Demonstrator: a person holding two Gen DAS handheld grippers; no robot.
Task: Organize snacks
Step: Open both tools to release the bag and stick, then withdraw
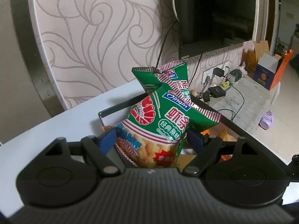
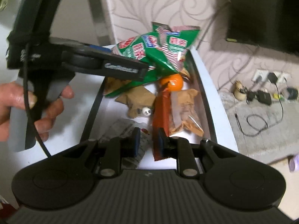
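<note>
Left wrist view: left hand-held gripper (image 1: 151, 140) is clamped across the lower half of a green prawn-cracker bag (image 1: 158, 119), pads wide on its puffed body. Bag sits centre frame, above the black-rimmed tray (image 1: 119, 106) on the white desk (image 1: 46, 130). Long axis runs near vertical, sealed crimped top toward the upper frame. A second green bag (image 1: 149, 78) overlaps behind it.

Right wrist view: right hand-held gripper (image 2: 147, 143), lower centre, is nearly closed and holds nothing. Both bags hang upper centre over the tray (image 2: 93, 108), top seals pointing upper right. An orange (image 2: 172, 82) and brown packets (image 2: 138, 99) lie below.

Risk: slick film could slip; the second bag may drop loose.
</note>
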